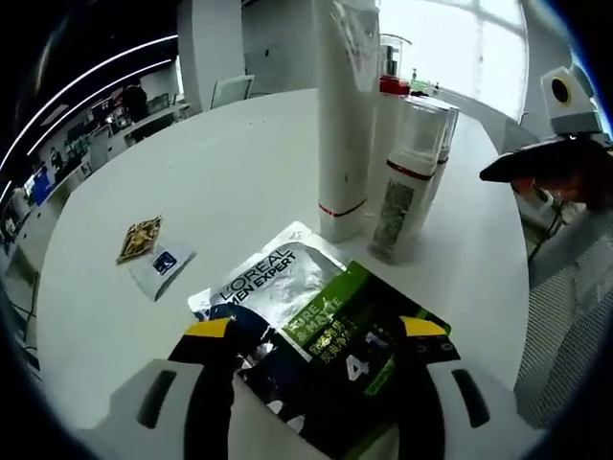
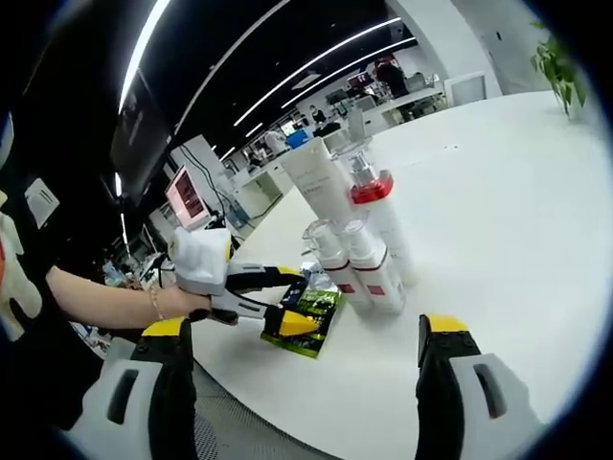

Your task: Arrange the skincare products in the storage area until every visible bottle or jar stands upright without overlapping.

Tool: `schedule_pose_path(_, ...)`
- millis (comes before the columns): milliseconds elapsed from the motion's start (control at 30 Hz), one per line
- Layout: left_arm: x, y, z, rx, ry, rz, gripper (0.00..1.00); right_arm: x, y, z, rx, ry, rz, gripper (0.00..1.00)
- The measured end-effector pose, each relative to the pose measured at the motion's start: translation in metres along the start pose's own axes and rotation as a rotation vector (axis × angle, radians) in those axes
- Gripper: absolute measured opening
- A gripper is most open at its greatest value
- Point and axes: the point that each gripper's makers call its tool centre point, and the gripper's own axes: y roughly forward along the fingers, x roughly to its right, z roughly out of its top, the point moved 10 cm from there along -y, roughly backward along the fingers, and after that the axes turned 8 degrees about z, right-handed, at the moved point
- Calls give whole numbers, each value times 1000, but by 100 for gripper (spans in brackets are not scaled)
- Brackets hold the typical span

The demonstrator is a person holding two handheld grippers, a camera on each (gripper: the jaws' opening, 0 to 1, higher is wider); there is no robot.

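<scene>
White skincare bottles with red bands (image 1: 397, 182) upright, clustered on round white table (image 1: 239, 163). Silver-green L'Oreal sachet (image 1: 326, 335) flat beside them, clamped between left gripper (image 1: 316, 331) fingers. Right gripper (image 2: 302, 331) fingers apart, empty.

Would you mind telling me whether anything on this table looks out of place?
Yes: a flat sachet lies near the table edge between the left gripper's tips, while the bottles stand upright. Two small packets also lie flat, apart from them.
</scene>
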Motion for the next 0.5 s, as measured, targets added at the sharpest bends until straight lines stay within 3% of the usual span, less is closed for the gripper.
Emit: schedule_pose_path(500, -5, -34, -5, 9, -85, 21, 74, -5, 0, 7, -16, -47, 19, 98)
